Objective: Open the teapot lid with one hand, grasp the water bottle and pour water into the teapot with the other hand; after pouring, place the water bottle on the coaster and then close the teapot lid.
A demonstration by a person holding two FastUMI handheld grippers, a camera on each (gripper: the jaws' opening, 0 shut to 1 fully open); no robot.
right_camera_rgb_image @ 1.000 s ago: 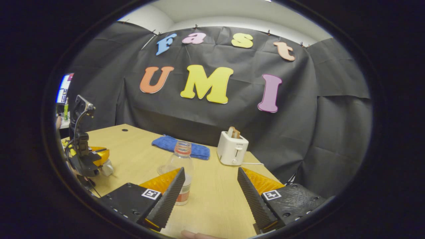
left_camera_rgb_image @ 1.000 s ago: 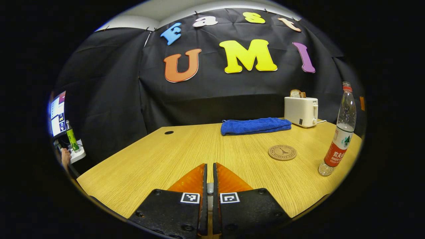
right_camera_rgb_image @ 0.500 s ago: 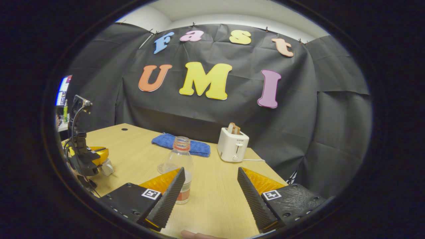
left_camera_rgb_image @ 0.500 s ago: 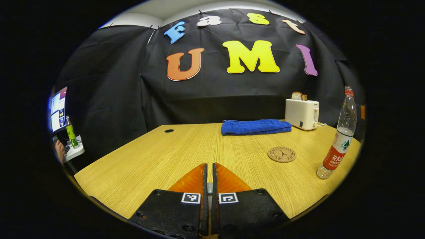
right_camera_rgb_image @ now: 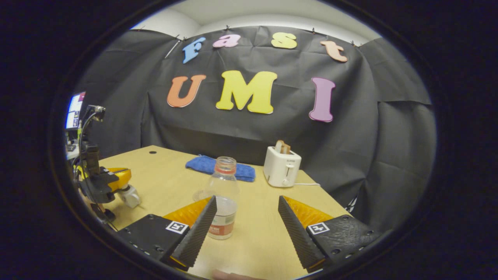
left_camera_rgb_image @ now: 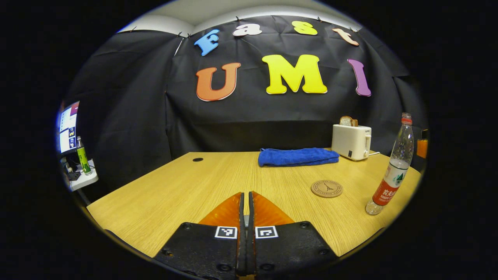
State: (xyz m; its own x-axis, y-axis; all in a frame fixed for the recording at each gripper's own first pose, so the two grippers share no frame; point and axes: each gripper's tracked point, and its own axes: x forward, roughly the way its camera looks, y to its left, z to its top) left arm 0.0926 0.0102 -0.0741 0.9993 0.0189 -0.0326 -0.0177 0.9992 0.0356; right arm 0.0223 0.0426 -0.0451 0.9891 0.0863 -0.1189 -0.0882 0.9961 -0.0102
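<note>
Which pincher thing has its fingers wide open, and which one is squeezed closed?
The right gripper is wide open, beside the water bottle. The left gripper has its fingers pressed together.

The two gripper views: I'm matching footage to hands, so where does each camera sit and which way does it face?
Left gripper view: rides on the left hand-held gripper, low over the table, facing the back wall; its shut fingers show at the bottom.
Right gripper view: rides on the right hand-held gripper, facing the water bottle; its open fingers show, with the left hand-held gripper far left.
Shared: water bottle, toaster, blue towel, table.
</note>
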